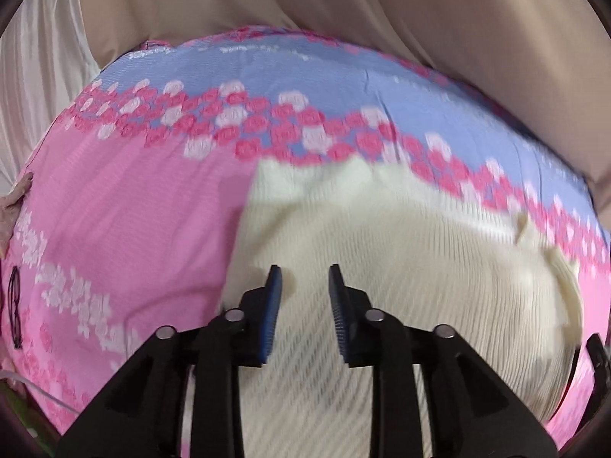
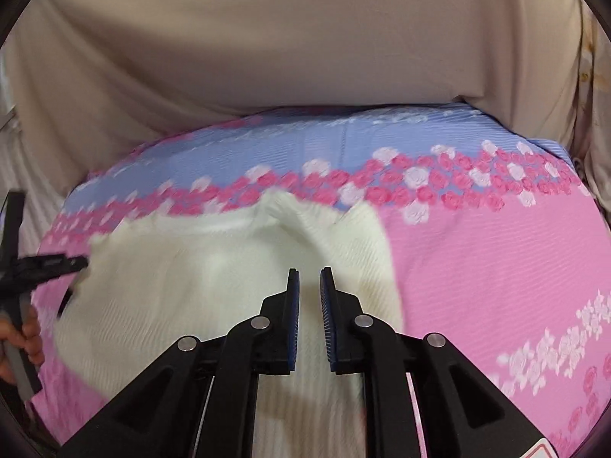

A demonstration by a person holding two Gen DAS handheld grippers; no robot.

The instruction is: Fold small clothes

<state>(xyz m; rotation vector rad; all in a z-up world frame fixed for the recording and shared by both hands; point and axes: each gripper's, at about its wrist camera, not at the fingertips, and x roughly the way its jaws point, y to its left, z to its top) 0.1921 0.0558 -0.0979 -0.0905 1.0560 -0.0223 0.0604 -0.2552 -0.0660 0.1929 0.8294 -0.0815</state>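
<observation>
A cream ribbed knit garment (image 1: 401,252) lies spread on a pink and blue flowered bedsheet (image 1: 126,213). My left gripper (image 1: 304,273) is open, hovering over the garment's near left part, with nothing between its blue pads. In the right wrist view the same garment (image 2: 198,271) lies with a raised fold at its far edge. My right gripper (image 2: 310,274) is open over the garment's near right part, empty. The left gripper (image 2: 46,263) shows at the garment's left edge, held by a hand.
The flowered sheet (image 2: 496,267) covers a mattress. Beige draped cloth (image 2: 305,38) rises behind it. Black-framed glasses (image 1: 14,305) lie at the sheet's left edge. A pale curtain (image 1: 34,76) hangs at the far left.
</observation>
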